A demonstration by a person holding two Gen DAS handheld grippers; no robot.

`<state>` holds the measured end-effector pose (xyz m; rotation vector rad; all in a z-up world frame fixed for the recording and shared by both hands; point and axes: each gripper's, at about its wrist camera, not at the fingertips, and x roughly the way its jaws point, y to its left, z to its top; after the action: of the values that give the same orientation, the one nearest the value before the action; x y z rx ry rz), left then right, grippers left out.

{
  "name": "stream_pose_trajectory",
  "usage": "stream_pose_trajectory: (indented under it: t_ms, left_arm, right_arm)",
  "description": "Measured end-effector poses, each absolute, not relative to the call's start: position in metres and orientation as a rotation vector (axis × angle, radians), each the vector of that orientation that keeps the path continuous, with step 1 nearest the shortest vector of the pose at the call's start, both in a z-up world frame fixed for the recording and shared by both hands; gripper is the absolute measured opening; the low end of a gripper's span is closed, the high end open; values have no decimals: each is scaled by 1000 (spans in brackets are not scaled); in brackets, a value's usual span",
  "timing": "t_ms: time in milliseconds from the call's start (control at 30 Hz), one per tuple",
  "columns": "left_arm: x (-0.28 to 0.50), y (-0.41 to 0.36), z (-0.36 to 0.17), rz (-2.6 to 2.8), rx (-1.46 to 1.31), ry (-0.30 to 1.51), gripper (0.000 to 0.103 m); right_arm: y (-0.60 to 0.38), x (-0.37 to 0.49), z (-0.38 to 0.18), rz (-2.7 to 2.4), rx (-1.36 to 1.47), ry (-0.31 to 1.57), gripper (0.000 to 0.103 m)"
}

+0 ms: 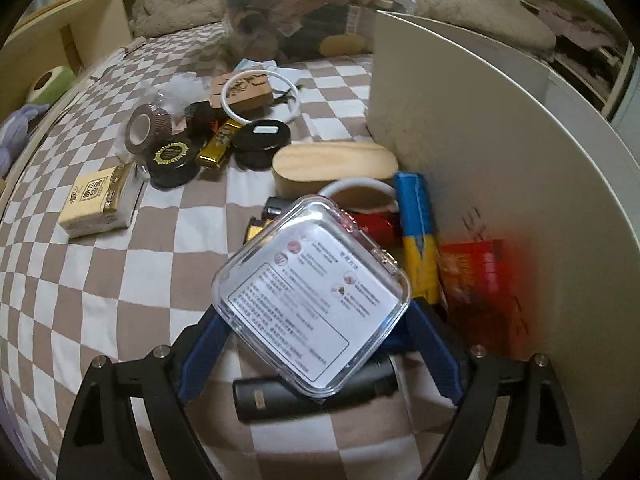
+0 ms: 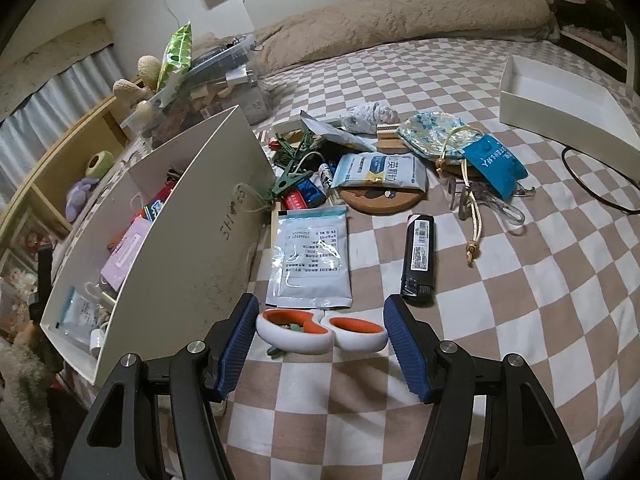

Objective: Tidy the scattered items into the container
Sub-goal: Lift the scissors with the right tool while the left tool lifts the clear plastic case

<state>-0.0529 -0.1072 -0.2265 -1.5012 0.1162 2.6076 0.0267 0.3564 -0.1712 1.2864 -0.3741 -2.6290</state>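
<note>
My left gripper is shut on a clear plastic case with a printed label, held above the checked bedcover beside the white container's wall. A black tube lies under it. My right gripper is open, its blue pads either side of white-and-orange scissors handles on the bed. The white container stands to its left with several items inside.
Left view: wooden oval box, blue-yellow pack, red packet, tissue pack, tape roll, black lids. Right view: foil pouch, black lighter, cork coaster, floral pouch, white lid.
</note>
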Motion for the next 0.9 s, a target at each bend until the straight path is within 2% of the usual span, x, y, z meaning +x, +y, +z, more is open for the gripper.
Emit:
stream_pose_trajectory:
  t_ms: [367,600,800,900]
  left_arm:
    - [-41,-146,-223,2762,-1602,110,89]
    - [-38,-147,-220,2669,-1558,-132,89]
    - [-59,-130,-223,2683,-1603,-161,94]
    - [-64,-137,-228,2688,-1650,-255,94]
  right_arm:
    - [361,29,-168,-2599,1262,-454,65]
    - [361,30,-160,-2586,1215,-509,65]
    - [359,29,-161,-2565,1219,-524,65]
    - [357,29,-161,-2561,1221,-519,65]
